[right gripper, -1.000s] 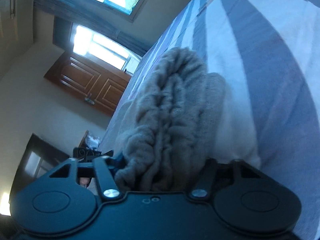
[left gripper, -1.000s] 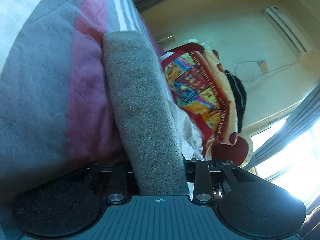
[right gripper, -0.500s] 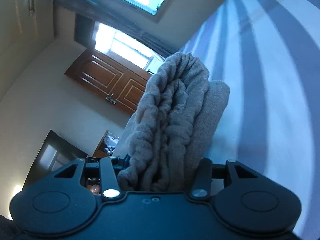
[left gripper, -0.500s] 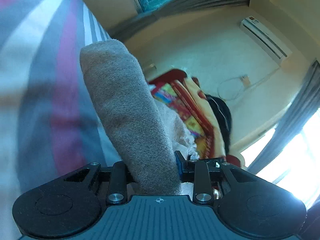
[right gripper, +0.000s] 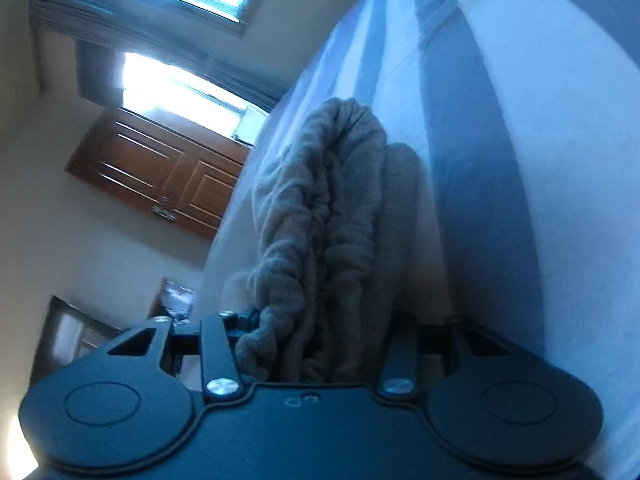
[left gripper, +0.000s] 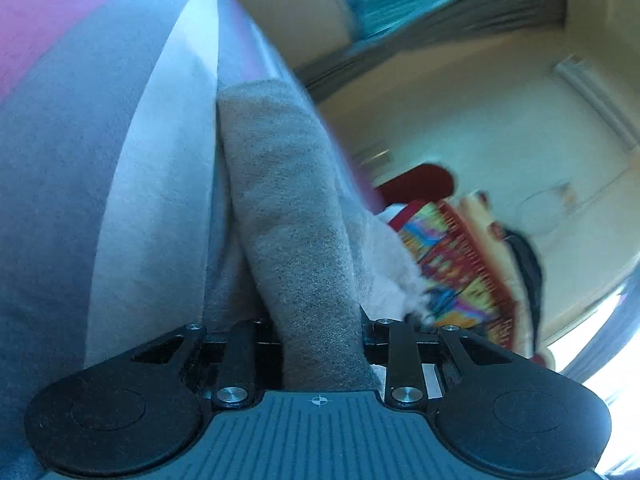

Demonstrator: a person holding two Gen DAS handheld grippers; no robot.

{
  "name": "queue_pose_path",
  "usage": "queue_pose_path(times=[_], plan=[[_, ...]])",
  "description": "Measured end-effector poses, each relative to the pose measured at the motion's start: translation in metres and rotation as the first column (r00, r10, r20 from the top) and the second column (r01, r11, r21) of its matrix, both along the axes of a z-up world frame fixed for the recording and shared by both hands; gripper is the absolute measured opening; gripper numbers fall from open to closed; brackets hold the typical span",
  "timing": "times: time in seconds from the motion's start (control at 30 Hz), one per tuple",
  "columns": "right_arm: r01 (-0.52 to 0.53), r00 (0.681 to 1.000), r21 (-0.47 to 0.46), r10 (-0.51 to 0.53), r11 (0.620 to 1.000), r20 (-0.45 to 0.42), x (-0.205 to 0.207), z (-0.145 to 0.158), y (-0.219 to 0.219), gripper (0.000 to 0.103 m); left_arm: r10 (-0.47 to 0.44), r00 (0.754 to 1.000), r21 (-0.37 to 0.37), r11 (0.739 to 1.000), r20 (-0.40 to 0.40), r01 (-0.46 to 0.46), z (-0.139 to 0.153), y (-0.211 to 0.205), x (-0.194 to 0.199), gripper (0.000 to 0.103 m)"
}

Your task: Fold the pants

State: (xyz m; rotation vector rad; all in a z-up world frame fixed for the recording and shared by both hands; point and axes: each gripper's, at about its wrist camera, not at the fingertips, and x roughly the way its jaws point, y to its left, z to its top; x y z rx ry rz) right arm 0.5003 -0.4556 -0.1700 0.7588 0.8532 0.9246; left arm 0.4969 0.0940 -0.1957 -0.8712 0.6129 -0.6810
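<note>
The pants are grey fleece. In the left wrist view a smooth folded edge of the pants [left gripper: 296, 232] rises out of my left gripper [left gripper: 320, 344], which is shut on it; the fingertips are hidden by the cloth. In the right wrist view a bunched, wrinkled part of the pants [right gripper: 332, 232], perhaps the waistband, fills my right gripper [right gripper: 320, 348], which is shut on it. Both hold the cloth close above the striped bed sheet [left gripper: 120, 184].
The bed sheet [right gripper: 500, 160] has grey, white and pink stripes. A colourful blanket [left gripper: 460, 264] lies beyond the pants in the left wrist view. A wooden door [right gripper: 160, 176], bright windows and a small side table [right gripper: 176, 296] show in the right wrist view.
Both grippers swung with the pants held: they lifted away from the bed half a second ago, and now the cloth is back down near the sheet. Both views are motion-blurred.
</note>
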Motion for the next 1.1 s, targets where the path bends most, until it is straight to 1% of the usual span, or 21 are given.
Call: queue_pose_path(times=[0.03,0.1,0.2,0.27,0.33,0.37,0.4,0.47,0.53,0.63,0.7,0.73,0.77,0.8,0.83,0.9,0.97,1.0,1.03,1.1], plan=[[-0.005,1.0,0.02,0.005,1.0,0.018,-0.003,-0.002,-0.003,0.042,-0.008,1.0,-0.013,1.0,0.003,0.008,-0.001,0.002,0.002,0.029],[-0.015,0.999,0.021,0.014,1.0,0.042,-0.008,-0.001,-0.005,0.044,-0.016,1.0,-0.023,1.0,-0.001,0.016,0.001,0.003,0.005,0.029],[-0.018,0.999,0.04,0.015,0.999,0.052,-0.008,-0.001,-0.005,0.045,-0.009,1.0,-0.008,1.0,0.003,0.009,0.0,0.003,0.0,0.03],[-0.014,0.998,0.033,0.013,0.999,0.057,-0.009,-0.002,-0.005,0.045,-0.002,1.0,0.006,1.0,-0.005,0.002,0.002,0.0,-0.007,0.03],[-0.006,0.998,0.015,0.005,1.0,0.055,-0.007,0.005,0.003,0.046,-0.001,0.999,-0.021,1.0,-0.033,0.001,-0.003,0.003,-0.017,0.03],[-0.003,0.999,0.004,0.003,1.0,0.048,-0.009,0.006,0.003,0.046,-0.006,0.999,-0.037,0.999,-0.046,0.005,-0.004,0.003,-0.023,0.032],[-0.006,0.999,-0.007,0.006,1.0,0.034,0.002,0.009,0.009,0.048,-0.017,0.998,-0.05,0.999,-0.052,0.014,-0.006,0.002,-0.031,0.033],[-0.026,1.0,-0.028,0.026,0.999,0.003,-0.002,0.015,0.009,0.049,-0.035,0.997,-0.054,0.998,-0.062,0.031,-0.007,0.001,-0.048,0.034],[-0.036,0.998,-0.024,0.035,0.999,-0.044,-0.011,0.016,0.003,0.049,-0.036,0.996,-0.056,0.998,-0.076,0.032,-0.008,0.0,-0.063,0.034],[-0.037,0.996,-0.021,0.035,0.999,-0.078,-0.028,0.016,-0.004,0.05,-0.025,0.996,-0.06,0.998,-0.086,0.02,-0.01,-0.001,-0.082,0.035],[-0.011,0.995,-0.011,0.009,1.0,-0.095,-0.039,0.016,-0.008,0.051,-0.003,0.996,-0.08,0.997,-0.089,-0.005,-0.011,0.0,-0.094,0.042],[0.018,0.995,-0.006,-0.019,1.0,-0.101,-0.045,0.016,-0.012,0.053,0.001,0.997,-0.089,0.996,-0.081,-0.008,-0.011,0.001,-0.102,0.048],[0.05,0.992,0.003,-0.049,0.999,-0.114,-0.051,0.016,-0.016,0.054,0.004,0.997,-0.092,0.996,-0.079,-0.011,-0.011,0.002,-0.107,0.05],[0.073,0.989,0.017,-0.07,0.997,-0.128,-0.053,0.016,-0.019,0.058,0.006,0.997,-0.097,0.995,-0.082,-0.014,-0.011,0.002,-0.111,0.051],[0.103,0.985,0.037,-0.097,0.994,-0.142,-0.057,0.015,-0.024,0.069,0.009,0.997,-0.1,0.995,-0.082,-0.017,-0.011,0.003,-0.116,0.052],[0.152,0.978,0.095,-0.136,0.984,-0.16,-0.064,0.016,-0.035,0.082,0.023,0.996,-0.095,0.995,-0.081,-0.031,-0.011,0.002,-0.124,0.052],[0.158,0.974,0.08,-0.142,0.984,-0.175,-0.072,0.021,-0.039,0.085,0.032,0.996,-0.106,0.993,-0.078,-0.041,-0.011,-0.001,-0.128,0.052],[0.15,0.976,0.078,-0.135,0.986,-0.17,-0.077,0.023,-0.039,0.089,0.036,0.997,-0.113,0.993,-0.075,-0.044,-0.012,0.001,-0.13,0.052],[0.146,0.978,0.069,-0.134,0.987,-0.158,-0.082,0.024,-0.04,0.089,0.04,0.997,-0.108,0.993,-0.07,-0.048,-0.012,0.0,-0.13,0.052],[0.133,0.982,0.032,-0.127,0.991,-0.14,-0.09,0.023,-0.037,0.089,0.037,0.997,-0.086,0.995,-0.073,-0.043,-0.014,0.0,-0.128,0.046]])
